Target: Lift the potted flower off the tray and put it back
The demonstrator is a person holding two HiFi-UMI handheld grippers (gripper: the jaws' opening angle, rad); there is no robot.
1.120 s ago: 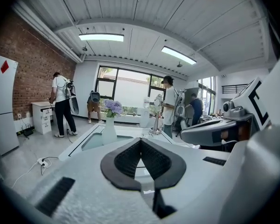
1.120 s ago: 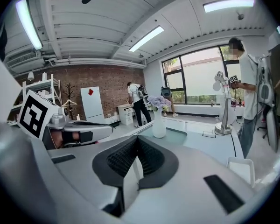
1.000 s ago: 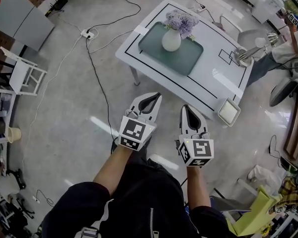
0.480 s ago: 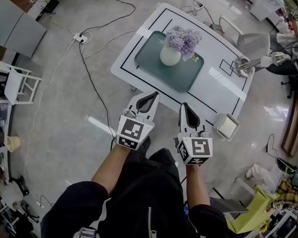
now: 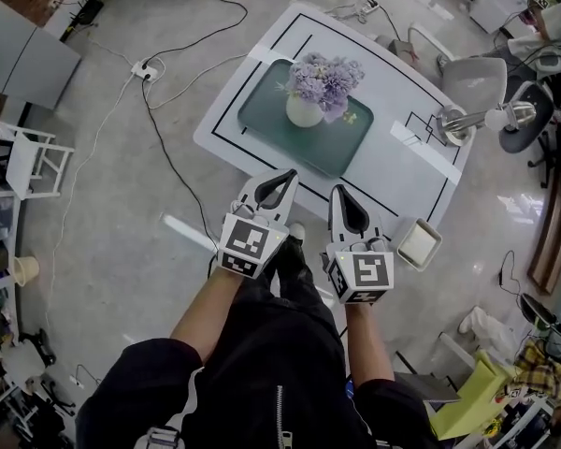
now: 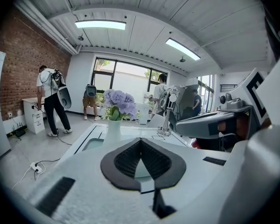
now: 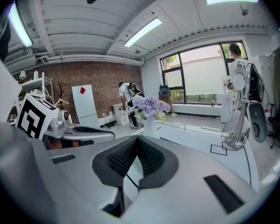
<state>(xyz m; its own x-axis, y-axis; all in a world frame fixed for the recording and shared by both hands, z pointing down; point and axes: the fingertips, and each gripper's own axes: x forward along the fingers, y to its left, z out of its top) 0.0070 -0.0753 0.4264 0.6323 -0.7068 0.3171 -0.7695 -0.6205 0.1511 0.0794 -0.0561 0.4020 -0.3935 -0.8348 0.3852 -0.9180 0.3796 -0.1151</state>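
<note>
The potted flower (image 5: 305,110), purple blooms in a white vase, stands upright on the green tray (image 5: 262,120) on a white table (image 5: 402,171) ahead of me. My left gripper (image 5: 288,176) hangs over the table's near edge, just short of the tray, shut and holding nothing. Beside it, also over the near edge, my right gripper (image 5: 339,193) is shut and holds nothing. In the left gripper view the potted flower (image 6: 115,108) rises beyond the shut left gripper (image 6: 141,141). From the right gripper view, the flower (image 7: 149,108) stands past the right gripper (image 7: 137,139).
A metal desk lamp (image 5: 458,122) stands on the table's right part. A small white square bin (image 5: 417,243) sits by the near right corner. Cables and a power strip (image 5: 142,67) cross the floor on the left. Grey chairs (image 5: 474,79) stand beyond the table; people (image 6: 50,99) stand farther back.
Both grippers have moved forward together from over the floor to the table's near edge, still shut. The table and flower now sit closer and more central in the head view.
</note>
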